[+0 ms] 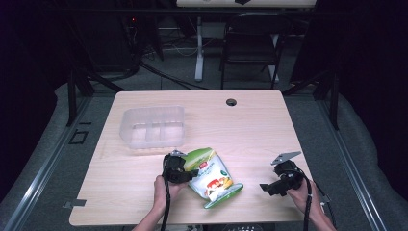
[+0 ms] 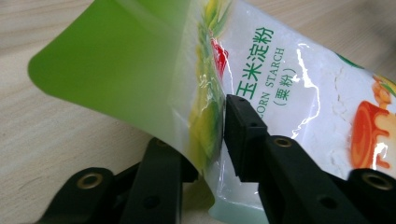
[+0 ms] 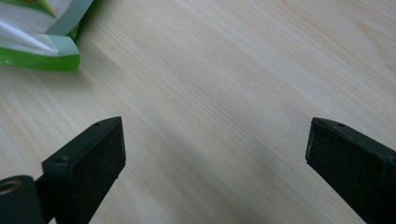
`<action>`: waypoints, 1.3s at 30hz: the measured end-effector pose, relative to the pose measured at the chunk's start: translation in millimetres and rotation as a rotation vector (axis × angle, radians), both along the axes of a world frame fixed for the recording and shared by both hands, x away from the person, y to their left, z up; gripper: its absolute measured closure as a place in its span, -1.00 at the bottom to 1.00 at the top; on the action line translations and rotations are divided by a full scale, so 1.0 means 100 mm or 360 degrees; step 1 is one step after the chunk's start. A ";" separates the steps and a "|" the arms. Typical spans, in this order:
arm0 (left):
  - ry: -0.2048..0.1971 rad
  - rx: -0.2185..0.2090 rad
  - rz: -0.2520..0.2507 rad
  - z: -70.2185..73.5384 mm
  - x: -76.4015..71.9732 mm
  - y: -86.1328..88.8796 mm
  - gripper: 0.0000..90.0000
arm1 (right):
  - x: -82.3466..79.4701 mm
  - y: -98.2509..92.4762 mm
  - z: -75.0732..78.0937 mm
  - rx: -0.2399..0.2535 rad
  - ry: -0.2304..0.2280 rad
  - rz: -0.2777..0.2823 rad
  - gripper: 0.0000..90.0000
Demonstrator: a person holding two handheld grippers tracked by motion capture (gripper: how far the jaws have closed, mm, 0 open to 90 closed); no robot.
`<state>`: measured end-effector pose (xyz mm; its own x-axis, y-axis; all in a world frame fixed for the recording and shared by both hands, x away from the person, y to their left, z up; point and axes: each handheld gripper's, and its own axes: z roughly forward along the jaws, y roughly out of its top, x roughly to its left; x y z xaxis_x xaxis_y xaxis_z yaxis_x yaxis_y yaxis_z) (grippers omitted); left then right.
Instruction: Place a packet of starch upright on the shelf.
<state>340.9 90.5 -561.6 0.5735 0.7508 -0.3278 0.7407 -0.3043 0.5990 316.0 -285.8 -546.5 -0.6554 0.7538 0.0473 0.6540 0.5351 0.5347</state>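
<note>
- Left gripper [image 2: 215,135]: jaws clamped on the thin upper edge of the corn starch bag [image 2: 289,88].
- Risk: the slick film might slip out, or the bag sag and fold when lifted.
- Right gripper [image 3: 215,158]: jaws apart, nothing between them, well beside the bag's bottom corner [image 3: 42,46] on the table [image 1: 260,130].

Green-and-white starch bag [image 1: 214,179]; black tongs; pale, seemingly clear tray [image 1: 153,126].

The high view looks forward and down over the pale wooden table [image 1: 144,168]. Both gripper views sit close above it, sharing the green-and-white corn starch bag [image 2: 280,84].
</note>
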 end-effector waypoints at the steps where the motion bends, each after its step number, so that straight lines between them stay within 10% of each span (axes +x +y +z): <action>1: 0.0000 0.0000 0.0000 0.00 0.00 0.00 0.73 | 0.00 0.00 0.00 0.0000 0.0000 0.0000 -0.91; 24: -0.0079 -0.0233 -0.0084 0.22 -0.11 0.07 0.99 | -0.01 0.00 0.00 0.0001 0.0006 0.0015 -0.90; 39: -0.0212 -0.0241 -0.0065 0.42 -0.20 0.19 1.00 | 0.01 -0.01 -0.02 -0.0012 0.0016 0.0011 -0.90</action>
<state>320.9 109.2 -519.8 0.6482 0.6740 -0.3544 0.6407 -0.2312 0.7322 316.5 -286.6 -548.6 -0.6600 0.7497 0.0484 0.6558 0.5435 0.5240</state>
